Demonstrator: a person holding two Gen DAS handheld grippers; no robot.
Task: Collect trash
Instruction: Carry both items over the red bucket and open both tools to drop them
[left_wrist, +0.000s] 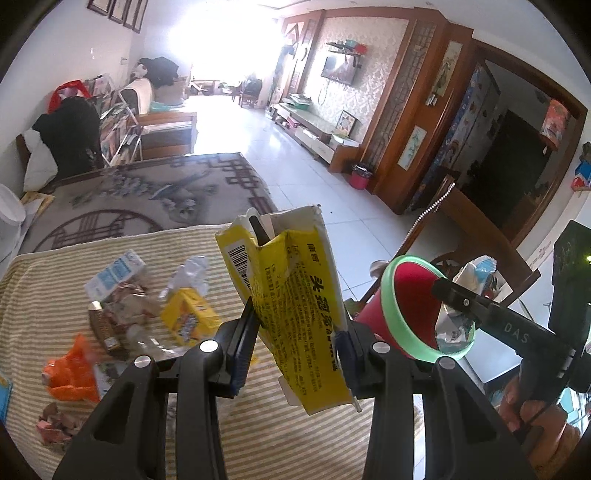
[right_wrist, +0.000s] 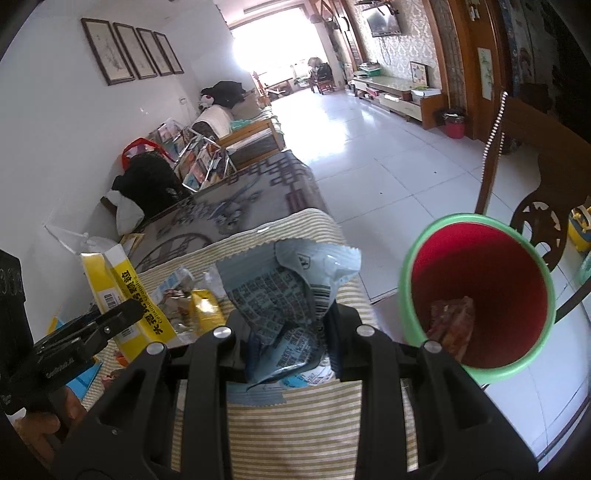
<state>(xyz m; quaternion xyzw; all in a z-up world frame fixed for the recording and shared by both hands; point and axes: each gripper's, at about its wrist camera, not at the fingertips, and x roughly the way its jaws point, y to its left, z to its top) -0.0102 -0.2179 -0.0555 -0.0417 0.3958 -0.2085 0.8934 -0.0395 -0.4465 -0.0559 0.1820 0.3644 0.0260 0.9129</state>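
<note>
Left wrist view: the left gripper (left_wrist: 297, 332) has its jaws clamped on a flattened yellow box (left_wrist: 284, 295), lifted clear of the striped cloth (left_wrist: 295, 443) on the desk. The red bin (left_wrist: 413, 314) with its green rim stands just off the desk's right edge. The right gripper (left_wrist: 448, 295) reaches over the bin's mouth with a crumpled wrapper (left_wrist: 465, 291) in its jaws. Left on the cloth I count one blue-white carton (left_wrist: 114, 275), one small yellow box (left_wrist: 188, 314), one orange bag (left_wrist: 72, 373), one clear crumpled plastic piece (left_wrist: 190, 275), and a heap of brownish wrappers (left_wrist: 118, 321) too tangled to count.

Right wrist view: the right gripper (right_wrist: 291, 325) has narrow jaws pinching the grey-blue wrapper (right_wrist: 284, 295). The bin (right_wrist: 476, 295) sits to the right, with one reddish packet (right_wrist: 452, 325) already inside. The left gripper (right_wrist: 122, 314) and its yellow box (right_wrist: 125, 291) show at the left.

The step in hand looks like carrying two pieces to the bin at once. Next, each gripper should likely be brought over the bin's mouth and its jaws opened so the piece drops inside; the tall box may need tipping end-down to clear the rim. Several pieces remain to collect.
</note>
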